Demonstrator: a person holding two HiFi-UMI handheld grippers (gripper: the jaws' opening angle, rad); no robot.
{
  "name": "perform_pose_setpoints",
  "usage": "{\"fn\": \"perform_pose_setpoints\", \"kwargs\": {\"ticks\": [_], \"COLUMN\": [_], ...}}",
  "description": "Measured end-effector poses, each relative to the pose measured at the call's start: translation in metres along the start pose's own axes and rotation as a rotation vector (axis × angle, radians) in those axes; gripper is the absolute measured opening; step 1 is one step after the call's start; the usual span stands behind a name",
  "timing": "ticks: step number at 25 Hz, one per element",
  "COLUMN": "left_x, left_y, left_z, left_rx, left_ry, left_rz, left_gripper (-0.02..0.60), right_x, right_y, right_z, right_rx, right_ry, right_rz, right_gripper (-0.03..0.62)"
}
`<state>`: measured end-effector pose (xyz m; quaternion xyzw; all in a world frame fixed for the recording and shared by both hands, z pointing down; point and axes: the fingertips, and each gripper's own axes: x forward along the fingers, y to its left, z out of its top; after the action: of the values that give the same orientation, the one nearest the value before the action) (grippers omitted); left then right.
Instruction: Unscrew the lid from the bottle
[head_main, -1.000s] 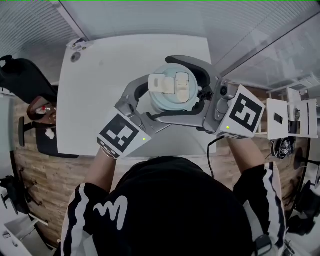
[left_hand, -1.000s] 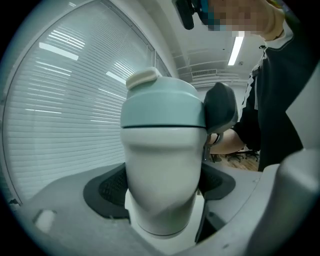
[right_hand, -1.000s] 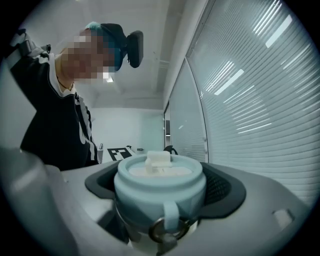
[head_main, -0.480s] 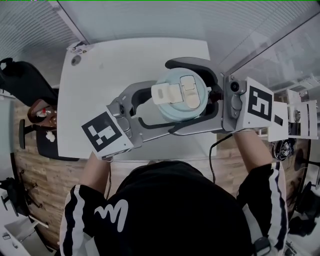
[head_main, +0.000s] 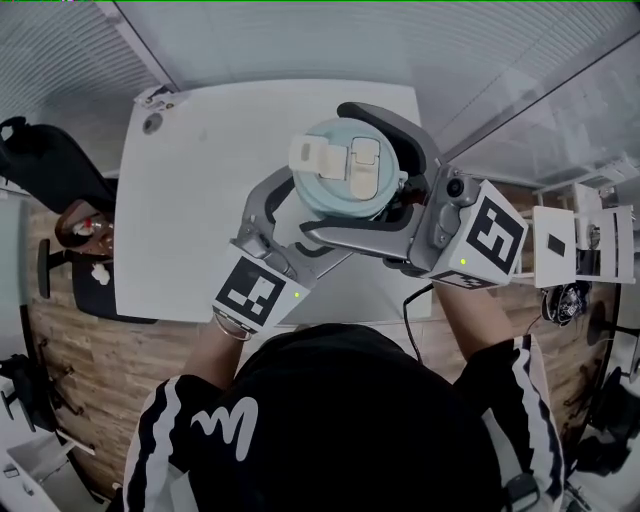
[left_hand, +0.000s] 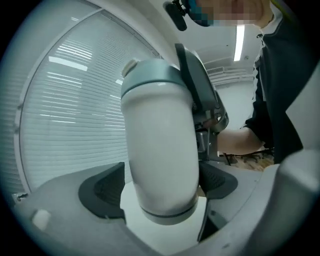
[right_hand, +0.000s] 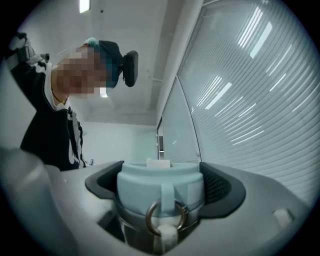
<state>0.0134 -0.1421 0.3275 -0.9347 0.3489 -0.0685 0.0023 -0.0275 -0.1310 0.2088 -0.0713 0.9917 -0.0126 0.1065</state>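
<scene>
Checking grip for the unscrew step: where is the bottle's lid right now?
Head view, upper centre: the lid tops the bottle over the white table, between the jaws of the right tool.

White table (head_main: 200, 220); a small round object (head_main: 152, 122) lies near its far-left corner.

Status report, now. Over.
Left gripper jaws just opened, bottle body between them. Right gripper clamped on lid. Lid seated on bottle. Nothing blocking.

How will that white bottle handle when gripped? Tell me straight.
The bottle looks rigid, with a smooth glossy wall, so it may slip under a light squeeze. Its round body would probably roll if laid down. The right gripper pinches just the lid, so the long body may swing.
</scene>
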Motion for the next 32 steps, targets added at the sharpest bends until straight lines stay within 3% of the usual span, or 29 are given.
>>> {"fn": "perform_pose_setpoints", "kwargs": {"ticks": [2, 5, 8, 12, 15, 21, 25, 32], "left_x": [0.006, 0.021, 0.038, 0.025, 0.019, 0.008, 0.001, -0.015], "left_y": [0.010, 0.007, -0.009, -0.006, -0.001, -0.005, -0.011, -0.034], "left_z": [-0.007, -0.007, -0.004, -0.008, -0.008, 0.004, 0.007, 0.008], "left_rx": [0.002, 0.030, 0.079, 0.080, 0.073, 0.054, 0.043, 0.007], "left_ry": [-0.001, 0.028, 0.051, 0.011, 0.020, -0.055, -0.038, -0.062], "left_rz": [0.046, 0.028, -0.067, -0.253, -0.288, -0.311, -0.359, -0.514], "left_gripper": [0.474, 0.495, 0.520, 0.469, 0.463, 0.454, 0.451, 0.451], "right_x": [0.006, 0.008, 0.007, 0.014, 0.010, 0.005, 0.007, 0.005], "right_y": [-0.002, 0.003, 0.014, 0.000, -0.010, -0.003, 0.007, 0.038], "right_z": [-0.003, -0.003, -0.002, -0.016, -0.016, -0.015, -0.010, -0.010], "right_rx": [-0.050, -0.095, -0.115, -0.043, 0.027, 0.039, 0.005, 0.010], "right_ry": [0.021, 0.047, 0.076, 0.070, 0.074, 0.163, 0.220, 0.317], "right_rz": [-0.021, -0.014, -0.002, -0.012, -0.005, 0.107, 0.202, 0.387], "right_gripper": [0.465, 0.465, 0.465, 0.466, 0.466, 0.466, 0.472, 0.459]}}
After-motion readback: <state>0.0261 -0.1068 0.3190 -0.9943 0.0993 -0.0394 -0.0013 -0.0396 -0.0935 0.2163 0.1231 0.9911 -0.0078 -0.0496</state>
